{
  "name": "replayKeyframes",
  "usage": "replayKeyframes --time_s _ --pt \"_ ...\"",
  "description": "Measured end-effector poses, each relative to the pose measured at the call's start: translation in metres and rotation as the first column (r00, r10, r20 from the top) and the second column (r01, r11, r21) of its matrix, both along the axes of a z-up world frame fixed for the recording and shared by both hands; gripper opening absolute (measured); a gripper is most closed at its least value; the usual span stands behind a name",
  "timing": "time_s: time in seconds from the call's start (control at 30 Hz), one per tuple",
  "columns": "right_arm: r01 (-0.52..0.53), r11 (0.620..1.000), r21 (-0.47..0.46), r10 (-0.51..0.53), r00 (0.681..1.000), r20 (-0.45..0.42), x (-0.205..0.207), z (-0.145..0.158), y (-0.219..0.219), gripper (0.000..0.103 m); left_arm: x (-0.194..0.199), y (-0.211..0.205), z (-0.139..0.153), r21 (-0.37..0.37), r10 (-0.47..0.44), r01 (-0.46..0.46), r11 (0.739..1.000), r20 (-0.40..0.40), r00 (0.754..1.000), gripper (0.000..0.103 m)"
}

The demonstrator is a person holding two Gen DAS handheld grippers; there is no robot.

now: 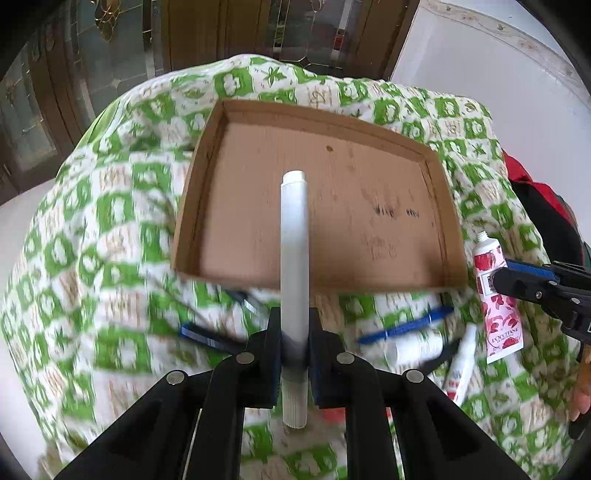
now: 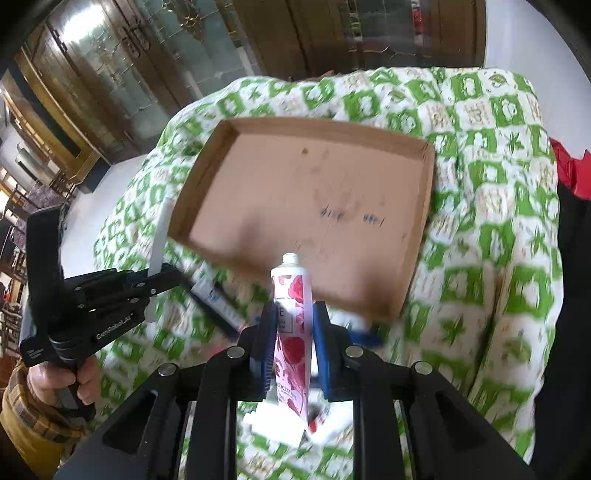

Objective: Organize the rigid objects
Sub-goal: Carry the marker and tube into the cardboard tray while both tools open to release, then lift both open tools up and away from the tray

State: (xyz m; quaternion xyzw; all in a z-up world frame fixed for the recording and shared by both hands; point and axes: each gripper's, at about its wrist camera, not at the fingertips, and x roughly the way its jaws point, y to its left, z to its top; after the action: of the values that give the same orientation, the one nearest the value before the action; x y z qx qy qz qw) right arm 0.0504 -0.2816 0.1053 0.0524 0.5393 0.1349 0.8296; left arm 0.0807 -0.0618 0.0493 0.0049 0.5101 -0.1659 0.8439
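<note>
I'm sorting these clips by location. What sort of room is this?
Probably a home living or dining room. Dark wooden cabinets with glass doors line the back, a green-and-white patterned cloth covers the work surface, and a shallow cardboard tray sits on it among toiletries.

This looks like a lived-in home, likely a sitting or dining room. Beyond the claw, at the far side of the room, stand dark wooden cabinets (image 2: 122, 85) with glass doors (image 1: 303, 33) and brass fittings, the sort that show off glassware. Right below and ahead of the claw, a green-and-white patterned cloth (image 1: 122, 206) covers a soft, rounded piece of furniture. Off to the claw's far right runs a pale floor (image 1: 498, 81) with a decorative border. Far to the left, more wooden furniture (image 2: 22, 192) recedes into another room.
</note>
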Motion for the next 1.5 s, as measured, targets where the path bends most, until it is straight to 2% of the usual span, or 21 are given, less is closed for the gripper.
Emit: replayKeyframes --time_s 0.17,0.3,0.5,0.8,1.07,1.1,1.17,1.2,1.23,1.43,1.5 --pt "0.045 0.999 -0.018 -0.044 0.998 0.045 0.032 -0.001 -0.008 0.019 0.033 -0.010 0.007 -0.043 0.022 -0.022 0.999 0.002 1.000 0.011" --pt "0.101 0.995 0.012 -0.101 0.994 0.042 0.059 -0.010 -0.019 0.019 0.057 -0.020 0.005 -0.044 0.033 -0.033 0.998 0.001 0.999 0.011" --pt "0.174 0.984 0.040 -0.174 0.985 0.003 0.088 -0.036 -0.038 0.019 0.087 -0.035 -0.009 -0.012 0.041 -0.041 0.999 -0.004 0.999 0.011" --pt "0.237 0.970 0.044 -0.238 0.971 0.011 0.132 -0.059 -0.049 0.019 0.132 -0.053 -0.024 0.034 0.060 -0.060 0.998 -0.005 0.998 0.011" --pt "0.243 0.968 0.065 -0.244 0.970 0.008 0.143 -0.074 -0.045 0.020 0.150 -0.052 -0.034 0.057 0.074 -0.074 0.996 0.008 0.997 0.011" --pt "0.248 0.966 0.069 -0.249 0.969 0.007 0.143 -0.074 -0.046 0.023 0.150 -0.052 -0.034 0.059 0.075 -0.076 0.995 0.013 0.997 0.012" --pt "0.259 0.964 0.063 -0.260 0.965 0.016 0.142 -0.074 -0.048 0.032 0.151 -0.052 -0.034 0.064 0.077 -0.078 0.995 0.012 0.997 0.028" --pt "0.260 0.964 0.058 -0.262 0.965 0.026 0.139 -0.073 -0.051 0.035 0.150 -0.051 -0.034 0.066 0.080 -0.081 0.995 0.013 0.997 0.051" --pt "0.262 0.964 0.050 -0.264 0.964 0.038 0.136 -0.071 -0.054 0.037 0.148 -0.050 -0.033 0.065 0.086 -0.087 0.994 0.020 0.996 0.065" --pt "0.256 0.967 0.021 -0.257 0.962 0.090 0.121 -0.053 -0.056 0.038 0.114 -0.034 -0.003 0.012 0.093 -0.094 0.995 0.053 0.994 0.066" --pt "0.233 0.972 0.011 -0.233 0.963 0.139 0.110 -0.037 -0.052 0.038 0.095 -0.028 0.008 0.017 0.073 -0.075 0.997 0.077 0.994 0.067"
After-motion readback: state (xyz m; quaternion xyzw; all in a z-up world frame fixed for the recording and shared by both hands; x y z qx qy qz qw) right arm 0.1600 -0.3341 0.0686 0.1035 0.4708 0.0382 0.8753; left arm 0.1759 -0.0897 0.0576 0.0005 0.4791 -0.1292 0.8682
